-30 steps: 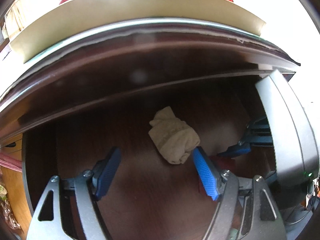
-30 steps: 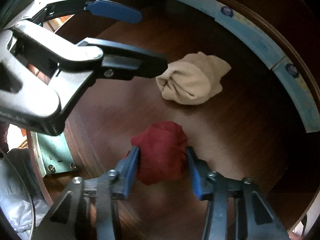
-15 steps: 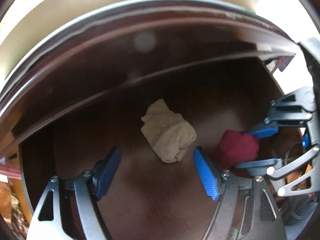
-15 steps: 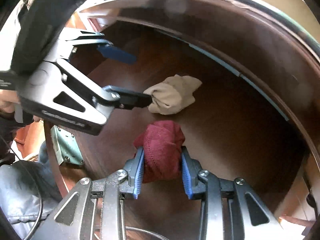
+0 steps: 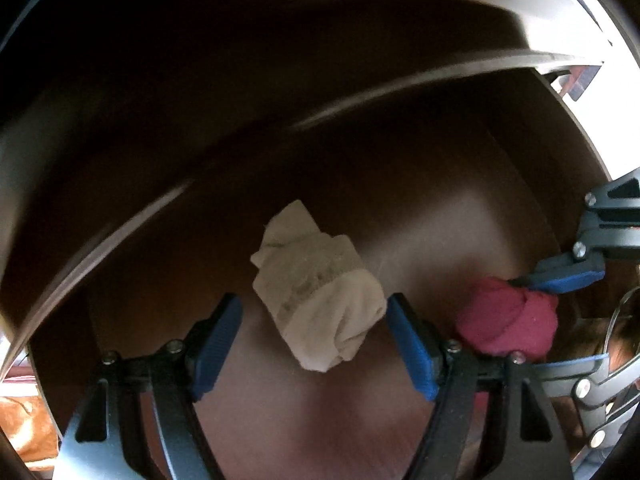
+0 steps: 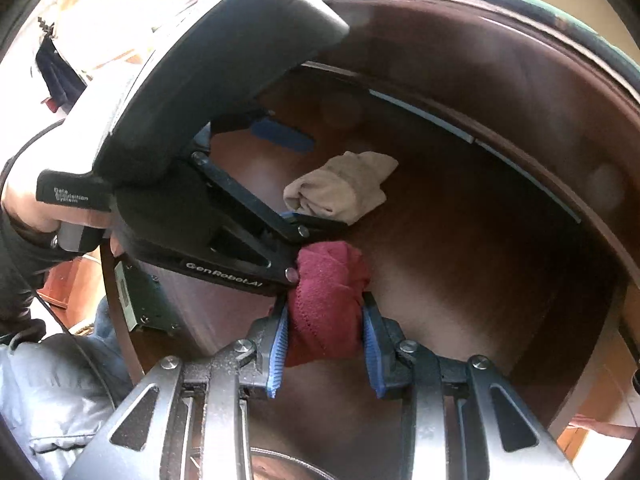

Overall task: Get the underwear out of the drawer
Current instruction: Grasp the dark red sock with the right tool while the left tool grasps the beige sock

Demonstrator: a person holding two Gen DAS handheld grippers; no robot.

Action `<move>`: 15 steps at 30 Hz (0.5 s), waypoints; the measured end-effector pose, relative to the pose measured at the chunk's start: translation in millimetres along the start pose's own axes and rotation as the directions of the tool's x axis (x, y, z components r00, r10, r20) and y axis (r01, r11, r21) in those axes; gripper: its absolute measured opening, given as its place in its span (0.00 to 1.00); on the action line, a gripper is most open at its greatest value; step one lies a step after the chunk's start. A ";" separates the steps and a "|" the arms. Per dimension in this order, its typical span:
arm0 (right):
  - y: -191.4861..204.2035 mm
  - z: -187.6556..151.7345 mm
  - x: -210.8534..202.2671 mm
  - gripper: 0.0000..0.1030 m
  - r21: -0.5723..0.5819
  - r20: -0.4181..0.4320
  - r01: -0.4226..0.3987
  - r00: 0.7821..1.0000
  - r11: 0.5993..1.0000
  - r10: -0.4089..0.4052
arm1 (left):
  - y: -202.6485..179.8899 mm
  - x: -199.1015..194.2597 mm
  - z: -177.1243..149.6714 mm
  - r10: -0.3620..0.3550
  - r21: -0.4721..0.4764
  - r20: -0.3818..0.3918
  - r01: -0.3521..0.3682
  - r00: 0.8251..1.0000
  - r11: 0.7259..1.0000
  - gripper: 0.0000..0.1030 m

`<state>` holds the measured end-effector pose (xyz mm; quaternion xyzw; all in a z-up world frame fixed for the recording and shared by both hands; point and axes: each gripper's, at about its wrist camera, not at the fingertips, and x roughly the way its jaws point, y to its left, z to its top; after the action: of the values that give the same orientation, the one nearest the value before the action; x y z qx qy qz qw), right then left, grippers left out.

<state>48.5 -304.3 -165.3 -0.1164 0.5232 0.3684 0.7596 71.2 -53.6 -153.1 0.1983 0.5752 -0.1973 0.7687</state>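
Already the dark red rolled underwear [image 6: 326,304] is gripped between the fingers [image 6: 280,344] of the right gripper [image 6: 326,350], which have just been closing on it, low over the drawer floor [image 6: 460,288]. Around the beige rolled underwear [image 5: 320,288], lying mid-drawer, the left gripper [image 5: 316,346] is held wide open, unpressed. A clash is risked, since the two grippers are crowded together; the red roll could be knocked loose or snagged beneath the counter edge [image 6: 500,32].

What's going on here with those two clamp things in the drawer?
A person is emptying a wooden drawer using a hand-held gripper in each hand. The right gripper is clamped on a rolled red underwear. The left gripper is open, straddling a rolled beige underwear that lies on the drawer floor, not yet gripped.
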 end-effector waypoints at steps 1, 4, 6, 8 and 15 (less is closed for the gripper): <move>-0.4 0.1 -0.3 0.35 0.000 0.001 -0.005 1.000 1.000 0.005 | 0.4 0.2 0.2 0.004 0.000 0.000 -0.004 1.000 1.000 0.73; -3.3 0.0 -0.6 0.35 0.008 0.006 -0.013 1.000 1.000 0.013 | 0.9 -0.2 -0.2 0.009 0.001 0.002 -0.009 1.000 1.000 0.73; -5.9 -0.8 4.0 0.35 0.012 0.007 -0.015 1.000 1.000 0.015 | -7.8 1.0 -0.5 0.013 0.009 0.004 -0.013 1.000 1.000 0.73; -6.7 0.0 6.5 0.35 0.013 0.007 -0.013 1.000 1.000 0.013 | -8.6 1.7 -1.2 0.012 0.015 0.006 -0.012 1.000 1.000 0.70; -8.9 -4.2 7.1 0.35 0.012 0.011 -0.019 1.000 1.000 0.019 | -23.0 1.8 -6.0 0.031 0.065 -0.006 -0.031 0.999 0.997 0.35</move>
<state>52.9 -309.8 -175.2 -0.1047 0.5222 0.3730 0.7598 54.6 -69.9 -158.2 0.2328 0.5682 -0.2031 0.7627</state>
